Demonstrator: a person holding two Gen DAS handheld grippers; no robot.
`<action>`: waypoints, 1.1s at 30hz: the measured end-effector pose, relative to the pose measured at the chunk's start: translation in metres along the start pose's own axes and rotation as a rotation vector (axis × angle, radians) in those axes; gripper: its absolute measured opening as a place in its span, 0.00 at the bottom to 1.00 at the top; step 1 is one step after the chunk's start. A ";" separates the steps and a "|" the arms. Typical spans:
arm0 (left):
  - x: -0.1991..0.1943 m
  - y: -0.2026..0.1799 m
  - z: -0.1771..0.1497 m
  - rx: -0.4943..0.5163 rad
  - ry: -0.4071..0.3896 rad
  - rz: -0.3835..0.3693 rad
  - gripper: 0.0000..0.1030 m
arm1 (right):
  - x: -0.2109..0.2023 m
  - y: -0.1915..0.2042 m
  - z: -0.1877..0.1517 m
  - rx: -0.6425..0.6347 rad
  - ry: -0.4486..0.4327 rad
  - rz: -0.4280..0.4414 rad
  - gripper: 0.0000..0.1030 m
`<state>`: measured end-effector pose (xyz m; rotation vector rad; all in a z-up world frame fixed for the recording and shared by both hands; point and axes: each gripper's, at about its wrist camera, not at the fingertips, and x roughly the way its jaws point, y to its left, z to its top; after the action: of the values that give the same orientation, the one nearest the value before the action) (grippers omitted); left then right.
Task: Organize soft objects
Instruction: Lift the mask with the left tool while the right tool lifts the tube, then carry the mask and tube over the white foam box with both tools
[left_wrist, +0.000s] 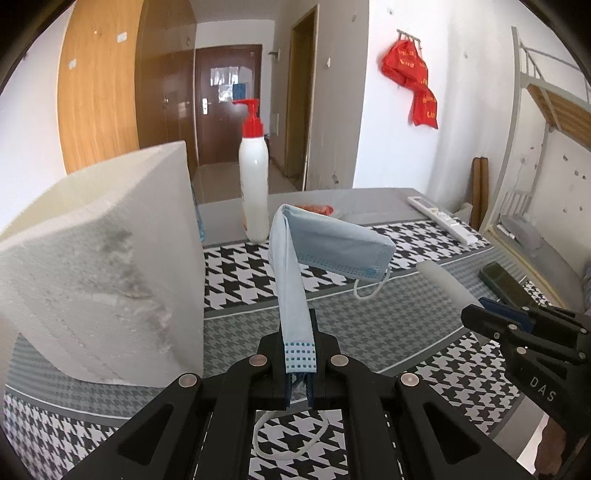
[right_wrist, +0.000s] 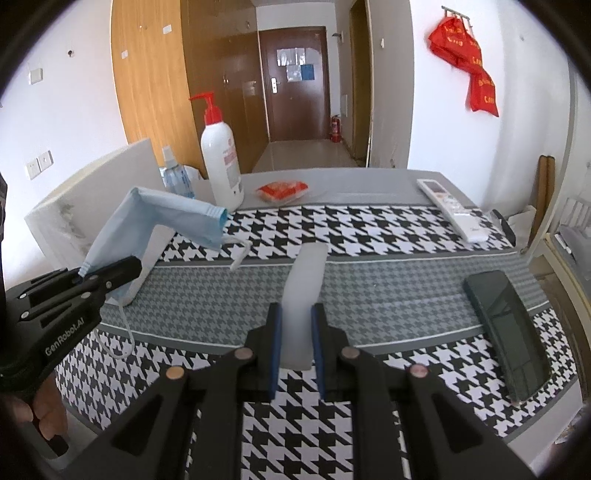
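The near end of the blue face mask (left_wrist: 291, 280) was hidden between the clamped pads of the left gripper (left_wrist: 300, 363), and the translucent white strip (right_wrist: 303, 295) pinched in the right gripper (right_wrist: 296, 350) was too blurred to identify. A white foam block (left_wrist: 103, 266) at the tabletop's left edge ran out of the left wrist picture and screened most of a blue spray bottle (right_wrist: 176, 177). The label on the white pump bottle (right_wrist: 221, 166) was too small to read.

right tongs (right_wrist: 296, 345) grip white strip (right_wrist: 303, 291) | left tongs (right_wrist: 107, 275) hold mask (right_wrist: 155, 218)
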<state>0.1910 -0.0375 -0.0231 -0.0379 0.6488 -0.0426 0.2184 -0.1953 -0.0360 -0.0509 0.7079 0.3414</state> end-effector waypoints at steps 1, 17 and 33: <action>-0.003 0.000 0.001 0.003 -0.007 0.000 0.05 | -0.002 0.001 0.001 -0.002 -0.006 -0.001 0.18; -0.041 0.006 0.019 0.018 -0.103 0.001 0.05 | -0.030 0.011 0.021 -0.023 -0.104 0.018 0.18; -0.068 0.021 0.037 0.019 -0.187 0.011 0.05 | -0.050 0.027 0.042 -0.058 -0.188 0.049 0.18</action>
<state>0.1599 -0.0124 0.0465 -0.0195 0.4612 -0.0342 0.2003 -0.1780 0.0300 -0.0551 0.5138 0.4084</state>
